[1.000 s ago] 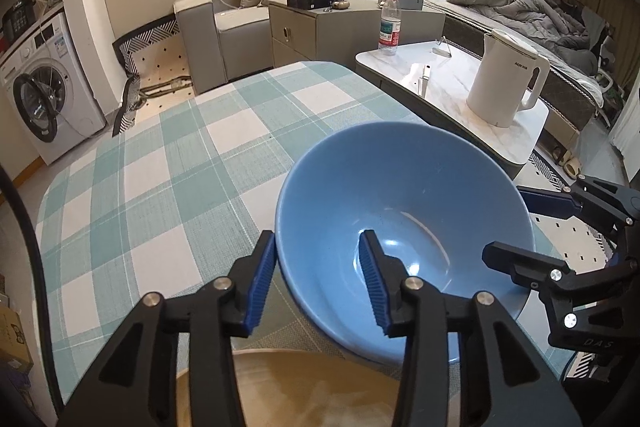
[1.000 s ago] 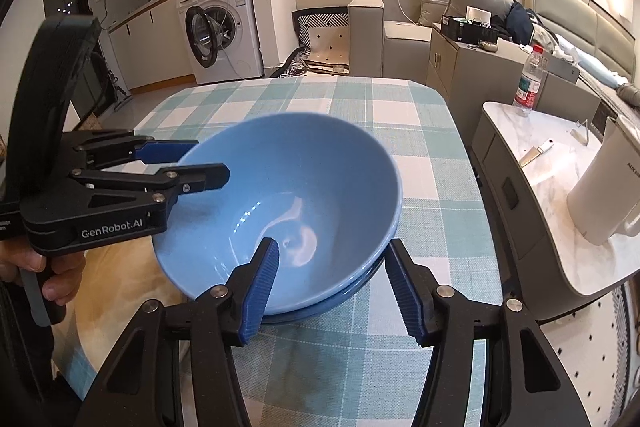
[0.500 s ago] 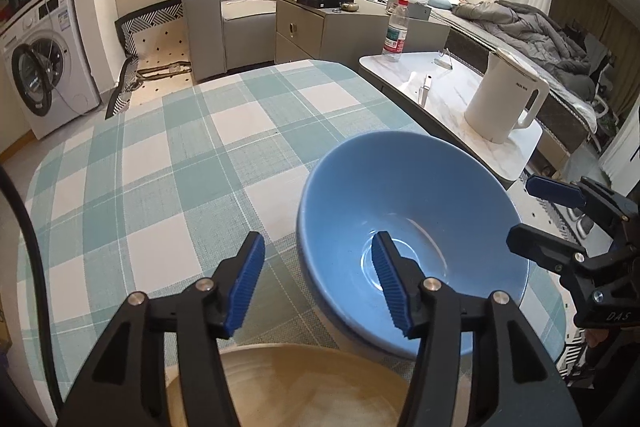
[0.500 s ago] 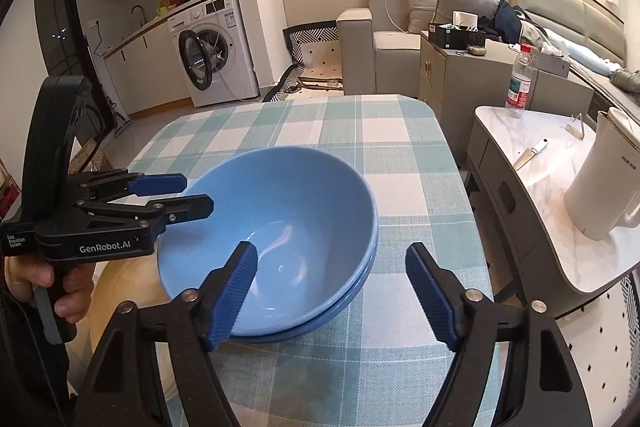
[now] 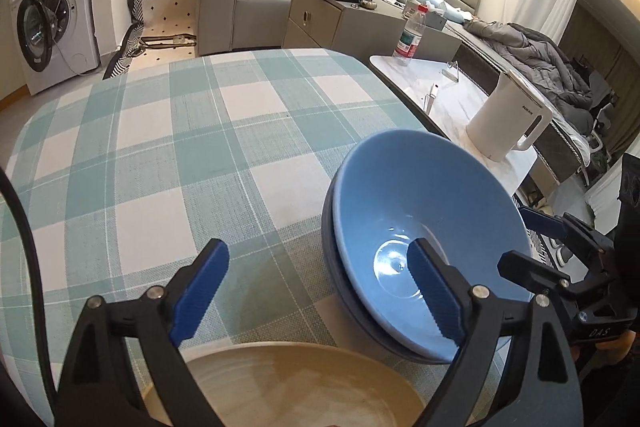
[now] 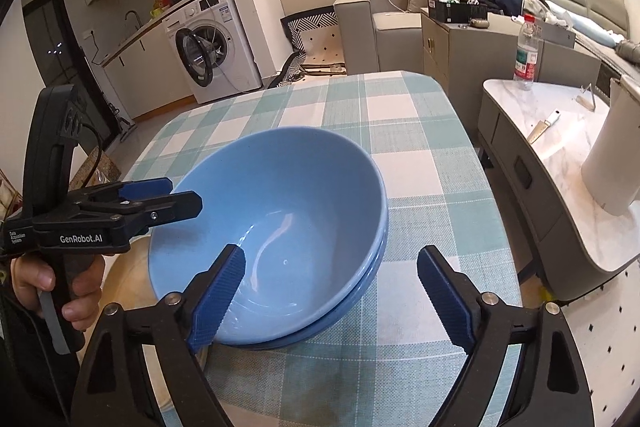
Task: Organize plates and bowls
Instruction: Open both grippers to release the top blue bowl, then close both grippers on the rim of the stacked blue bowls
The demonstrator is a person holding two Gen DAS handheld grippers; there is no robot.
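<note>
Two light blue bowls (image 5: 424,227) sit nested, one inside the other, on the checked tablecloth; they also show in the right wrist view (image 6: 280,219). A tan plate (image 5: 288,387) lies just below my left gripper (image 5: 320,291), which is open and empty, pulled back from the bowls' left side. My right gripper (image 6: 332,299) is open and empty, its left finger over the near rim of the bowls. The left gripper also shows in the right wrist view (image 6: 160,195), held by a hand. The tan plate's edge (image 6: 128,283) shows behind the bowls.
The green and white checked table (image 5: 180,155) stretches ahead. A marble side table (image 6: 560,147) to the right holds a white kettle (image 5: 508,119) and a water bottle (image 6: 526,51). A sofa and washing machine (image 6: 212,43) stand beyond.
Both grippers opened wider and drew back from the blue bowl, which now rests nested in the lower bowl on the table.
</note>
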